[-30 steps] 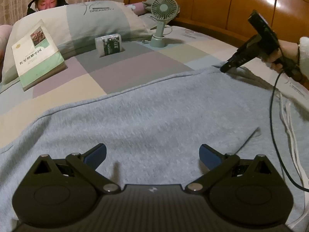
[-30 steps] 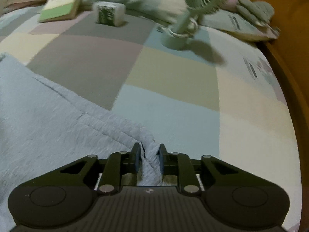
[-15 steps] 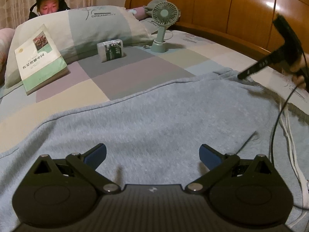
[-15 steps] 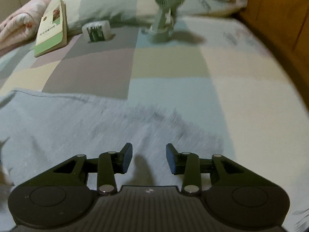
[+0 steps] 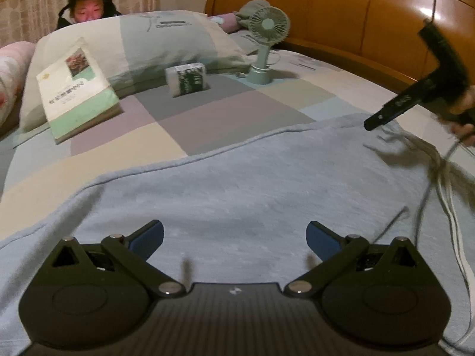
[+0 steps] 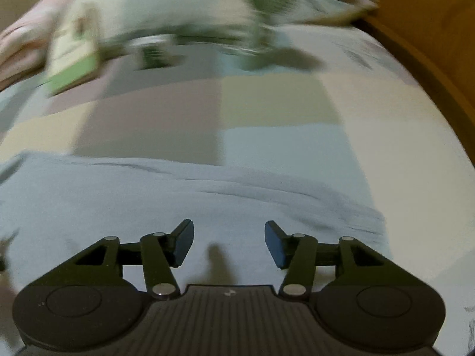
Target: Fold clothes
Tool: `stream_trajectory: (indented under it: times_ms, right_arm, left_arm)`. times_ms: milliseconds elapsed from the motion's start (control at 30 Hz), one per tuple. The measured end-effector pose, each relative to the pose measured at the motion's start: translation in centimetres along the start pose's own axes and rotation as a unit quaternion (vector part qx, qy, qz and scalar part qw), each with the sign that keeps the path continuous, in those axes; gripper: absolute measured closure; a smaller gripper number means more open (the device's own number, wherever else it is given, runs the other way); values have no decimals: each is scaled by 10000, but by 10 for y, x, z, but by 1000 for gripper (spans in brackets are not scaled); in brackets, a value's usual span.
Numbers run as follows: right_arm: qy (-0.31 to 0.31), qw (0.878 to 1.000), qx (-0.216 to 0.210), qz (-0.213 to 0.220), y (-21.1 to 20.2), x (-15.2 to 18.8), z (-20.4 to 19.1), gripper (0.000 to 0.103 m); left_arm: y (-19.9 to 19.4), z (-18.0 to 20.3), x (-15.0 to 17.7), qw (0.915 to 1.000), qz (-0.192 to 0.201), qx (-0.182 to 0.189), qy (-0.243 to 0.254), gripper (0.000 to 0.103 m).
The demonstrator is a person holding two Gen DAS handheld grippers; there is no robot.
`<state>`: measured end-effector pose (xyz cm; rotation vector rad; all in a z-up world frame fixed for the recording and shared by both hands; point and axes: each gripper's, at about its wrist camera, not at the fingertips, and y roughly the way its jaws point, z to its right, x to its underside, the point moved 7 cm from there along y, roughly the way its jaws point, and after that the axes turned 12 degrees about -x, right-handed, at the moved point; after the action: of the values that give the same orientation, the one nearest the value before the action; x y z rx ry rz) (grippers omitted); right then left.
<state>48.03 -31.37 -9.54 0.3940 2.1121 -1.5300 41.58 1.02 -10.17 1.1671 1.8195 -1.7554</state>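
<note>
The right gripper (image 6: 229,243) has just been opening its jaws, and they now stand apart with nothing between them; only the light blue garment (image 6: 148,195) lies below and ahead of the blue pads (image 6: 274,244), which do not touch it. The far edge of the garment runs as a rumpled fold just beyond the jaws, and past that fold lies the patchwork bedsheet (image 6: 267,103). Everything further off in this view is smeared by motion blur.

The left gripper (image 5: 234,238) has its jaws spread wide and bare, hanging over the garment (image 5: 237,184), which fills the space under and ahead of them. From here the garment spreads flat across the bedsheet (image 5: 213,118), its far hem running straight across. At the garment's far right corner the right gripper (image 5: 383,117) shows from the side, above the cloth, in a person's hand (image 5: 463,112). White drawstrings (image 5: 448,207) trail down the garment's right side.

Beyond the garment's hem lie a book (image 5: 78,89) leaning on a pillow (image 5: 166,38), a small packet (image 5: 188,78) and a green desk fan (image 5: 265,44). A wooden headboard (image 5: 356,9) rises to the right, and a person sits behind the pillow.
</note>
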Motion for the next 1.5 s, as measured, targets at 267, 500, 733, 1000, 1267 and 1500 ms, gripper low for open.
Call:
stream_trajectory:
  times_ms: [267,500,733,1000,1267,1500]
  right_arm:
    - [-1665,9850,-398,-210,42,-39,-96,43]
    - [-1640,9827,-334,-792,108,-46,-108,43]
    - [-1182,9922,-283,-288,102,-59,-99,39]
    - [-1283,9898,-578,-230,34,-1,-127,36]
    - [-1112,9919,-615,-32,-37,91,-144,23]
    - [-1269,9864,-1044,-7,-44,146,-172,19]
  left_arm:
    - [4,-35,1,9985,-99,-422,-328,1]
    - [8,-41,5,9981,-168,-431,-417,1]
    - [9,-42,6,9979,-190,-446,-435,1]
    - [11,-35,4,9983,-196,-408,-361,1]
    - [8,-11,-1,9983,-328,-346,-331,1]
    - [-47,15,24,9988,-486,-72,-38,1]
